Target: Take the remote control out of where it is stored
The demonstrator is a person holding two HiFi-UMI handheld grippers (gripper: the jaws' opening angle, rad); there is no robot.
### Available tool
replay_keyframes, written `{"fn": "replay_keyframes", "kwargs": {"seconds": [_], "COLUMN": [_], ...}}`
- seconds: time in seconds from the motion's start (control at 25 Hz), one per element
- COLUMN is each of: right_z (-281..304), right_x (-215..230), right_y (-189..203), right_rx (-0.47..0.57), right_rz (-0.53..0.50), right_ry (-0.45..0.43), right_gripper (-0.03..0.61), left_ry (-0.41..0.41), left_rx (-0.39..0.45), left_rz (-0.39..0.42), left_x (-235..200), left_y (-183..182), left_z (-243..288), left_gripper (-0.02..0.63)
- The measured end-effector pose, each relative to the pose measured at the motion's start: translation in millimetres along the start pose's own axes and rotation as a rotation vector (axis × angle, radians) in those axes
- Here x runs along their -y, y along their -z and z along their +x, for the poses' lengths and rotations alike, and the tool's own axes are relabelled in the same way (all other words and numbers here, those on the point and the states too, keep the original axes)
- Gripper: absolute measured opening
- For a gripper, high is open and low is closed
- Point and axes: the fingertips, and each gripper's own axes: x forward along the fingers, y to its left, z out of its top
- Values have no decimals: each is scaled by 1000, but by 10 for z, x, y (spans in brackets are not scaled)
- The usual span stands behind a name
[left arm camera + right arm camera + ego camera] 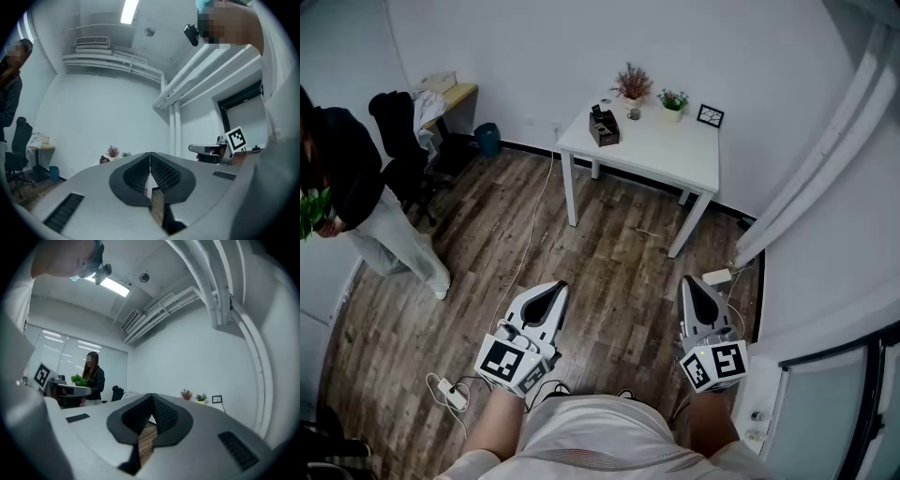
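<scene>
Far off, a dark box-shaped holder (604, 130) sits at the left corner of the white square table (675, 155). A slim dark remote control (596, 112) seemingly stands upright in it, too small to confirm. Nearer, the left gripper (553, 287) and right gripper (689, 280) have jaws pressed together, empty.

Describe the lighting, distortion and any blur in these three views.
Head view: soft, even light, no hard shadows; fisheye bows the walls around the white square table. Left gripper view: long ceiling strip light glares white, corners vignette black, mosaic patches cover faces. Right gripper view: same curved distortion bends the white ceiling pipes; the distant person in a dark top looks sharp.
</scene>
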Motion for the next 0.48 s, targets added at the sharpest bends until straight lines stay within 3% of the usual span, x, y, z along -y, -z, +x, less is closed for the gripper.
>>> {"fn": "replay_keyframes", "kwargs": {"seconds": [0.48], "right_z": [33], "right_x": [-84], "right_y": [11], "right_rx": [-11], "right_rz": [-31], "right_ry": [-10], "right_gripper": [12], "left_ry": [5], "left_rx": [4], "left_rz": [0], "left_x": [-27], "left_y": [20], "left_z": [-40], "left_gripper": [11]}}
